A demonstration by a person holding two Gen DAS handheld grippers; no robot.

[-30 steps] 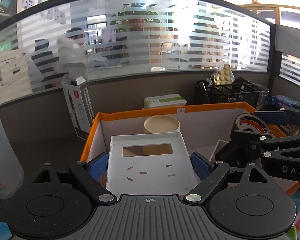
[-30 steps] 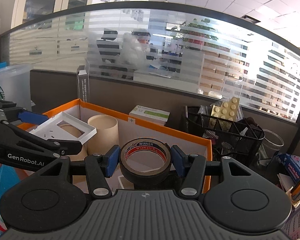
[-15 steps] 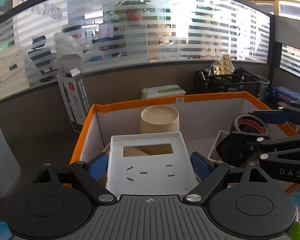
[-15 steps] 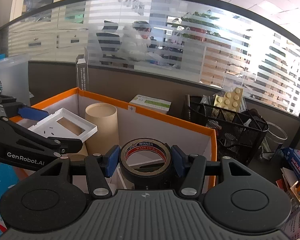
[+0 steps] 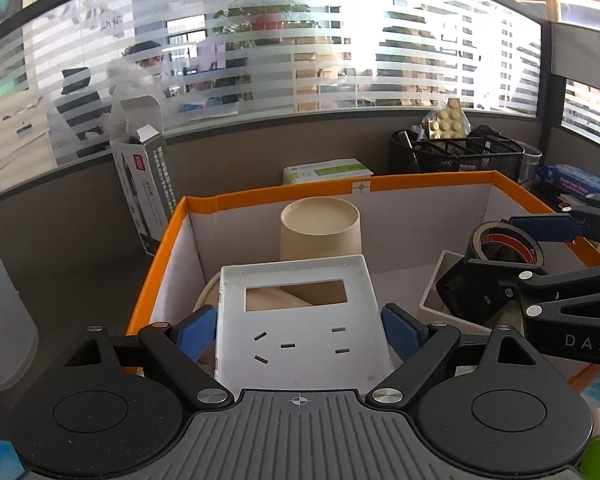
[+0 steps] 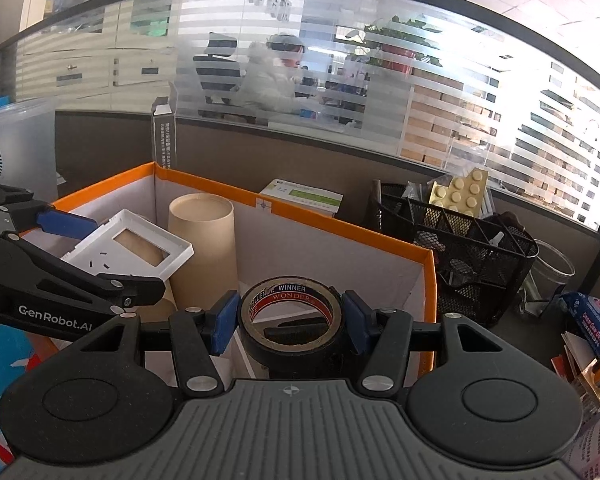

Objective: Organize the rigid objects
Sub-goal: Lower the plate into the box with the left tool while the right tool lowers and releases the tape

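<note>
My left gripper [image 5: 300,330] is shut on a white socket cover plate [image 5: 300,328] and holds it over the left part of the orange-rimmed cardboard box [image 5: 276,194]. My right gripper [image 6: 290,316] is shut on a black tape roll [image 6: 292,316] and holds it over the right part of the box [image 6: 340,228]. A tan cardboard tube [image 5: 320,232] stands upright inside the box at the back. The plate [image 6: 128,246] and tube [image 6: 202,240] also show in the right wrist view, the tape roll [image 5: 504,246] in the left wrist view.
A white tray [image 5: 440,288] lies in the box under the tape. Behind the box are a green-white carton [image 5: 326,170], a black mesh organizer [image 5: 456,156] and an upright dark box [image 5: 146,188]. A translucent plastic container [image 6: 16,144] stands at the left.
Both grippers have moved down and forward with their loads, so the box interior shows more. Both stay shut.
</note>
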